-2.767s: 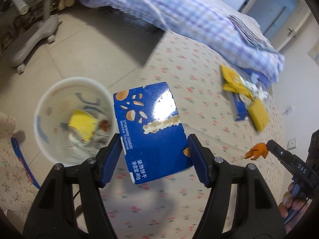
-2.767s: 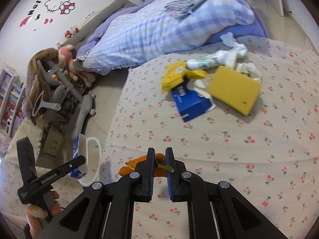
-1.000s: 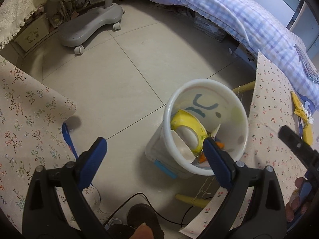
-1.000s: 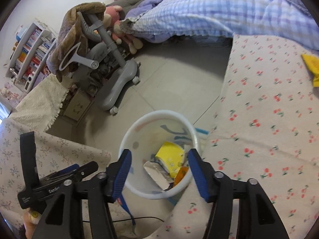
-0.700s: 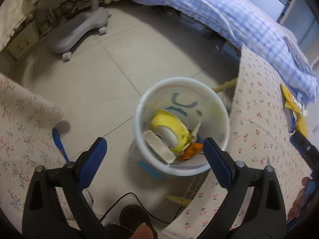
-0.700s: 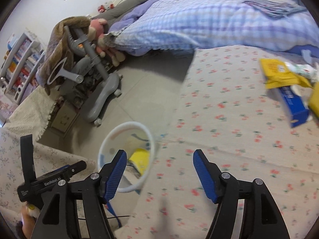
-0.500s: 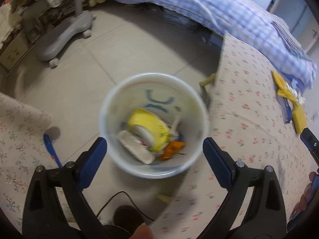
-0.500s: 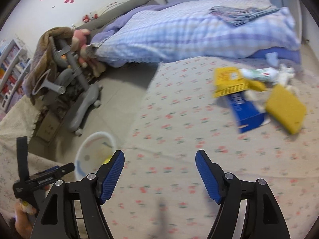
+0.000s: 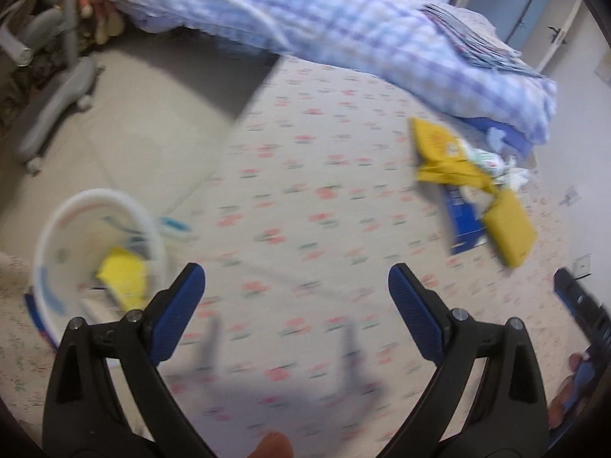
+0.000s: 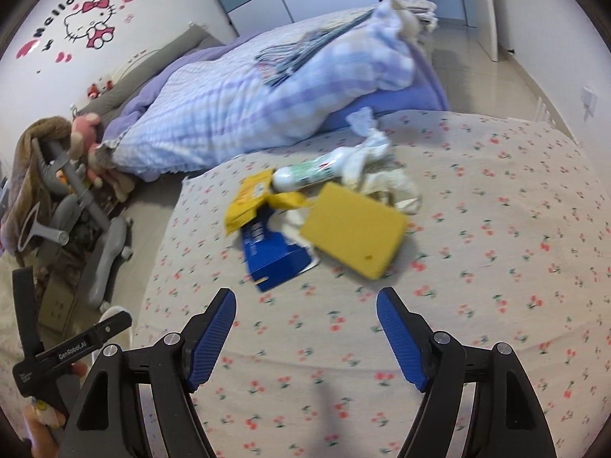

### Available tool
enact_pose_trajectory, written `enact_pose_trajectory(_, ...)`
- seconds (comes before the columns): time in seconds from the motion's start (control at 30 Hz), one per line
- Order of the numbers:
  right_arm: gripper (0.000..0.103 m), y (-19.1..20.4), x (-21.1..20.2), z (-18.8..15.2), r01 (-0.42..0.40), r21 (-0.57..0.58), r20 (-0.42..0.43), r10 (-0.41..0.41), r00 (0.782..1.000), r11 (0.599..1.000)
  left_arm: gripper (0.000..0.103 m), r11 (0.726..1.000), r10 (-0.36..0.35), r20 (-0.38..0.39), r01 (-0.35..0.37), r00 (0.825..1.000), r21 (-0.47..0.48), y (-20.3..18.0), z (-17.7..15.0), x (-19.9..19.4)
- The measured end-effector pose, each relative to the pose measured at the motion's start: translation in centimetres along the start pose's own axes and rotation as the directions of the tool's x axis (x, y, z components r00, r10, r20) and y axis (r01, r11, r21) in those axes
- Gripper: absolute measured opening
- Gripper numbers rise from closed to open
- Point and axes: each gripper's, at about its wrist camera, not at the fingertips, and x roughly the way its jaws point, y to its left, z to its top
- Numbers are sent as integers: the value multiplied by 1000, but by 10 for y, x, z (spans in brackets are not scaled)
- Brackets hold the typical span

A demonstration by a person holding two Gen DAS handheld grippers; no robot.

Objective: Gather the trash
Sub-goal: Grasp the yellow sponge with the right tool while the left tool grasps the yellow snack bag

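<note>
Yellow sponge (image 10: 353, 235) (cherry-print sheet (image 10: 496, 229))

Both grippers are showing black plastic arms; the left gripper (image 9: 297, 286) and right gripper (image 10: 305, 315) are wearing ribbed blue pads (image 10: 212, 334) and silver screws (image 10: 170, 339).

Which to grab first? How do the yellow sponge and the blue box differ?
The yellow sponge is a plain thick slab lying on top; the blue box is flatter, printed, with one end tucked under the sponge and a yellow wrapper. Both lie on the floral cloth, untouched.
</note>
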Motion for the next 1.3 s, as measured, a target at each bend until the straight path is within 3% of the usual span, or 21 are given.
enact_pose_trajectory(0.17,82,-37,0,12,35,36,30,-37,999,999,96,998,-53,-24,54,998,25,-49,27,26)
enact_pose_trajectory(0.37,82,-75,25,26,10,169,13,-12,1000,986,96,992,-115,-35,117,993,54,-94,59,60)
enact_pose_trajectory(0.53,82,-86,47,28,-15,188,7,14,1000,982,95,986,-135,-53,140,989,91,-117,75,84)
enact_pose_trajectory(0.7,82,-87,61,30,-75,183,32,70,997,980,71,979,-165,-63,171,984,108,-121,77,96)
enact_pose_trajectory(0.8,82,-84,73,31,-117,176,37,112,993,977,69,976,-193,-53,197,980,97,-118,75,96)
enact_pose_trajectory(0.83,81,-83,77,31,-122,176,33,119,992,977,62,975,-197,-49,201,979,99,-117,75,96)
enact_pose_trajectory(0.9,71,-81,86,29,-134,179,18,133,991,975,33,974,-199,-47,203,979,105,-116,75,94)
enact_pose_trajectory(0.93,55,-80,89,27,-137,179,7,138,990,974,27,972,-211,-55,215,976,97,-114,75,93)
enact_pose_trajectory(1.0,50,-78,91,25,-145,179,0,148,989,973,16,970,-221,-53,226,974,93,-112,76,90)
enact_pose_trajectory(1.13,37,-76,83,28,-124,184,-27,131,991,975,12,970,-201,-24,202,979,135,-110,75,77)
enact_pose_trajectory(1.3,35,-70,67,30,-139,185,-22,146,989,973,11,973,-200,-7,200,980,117,-99,69,64)
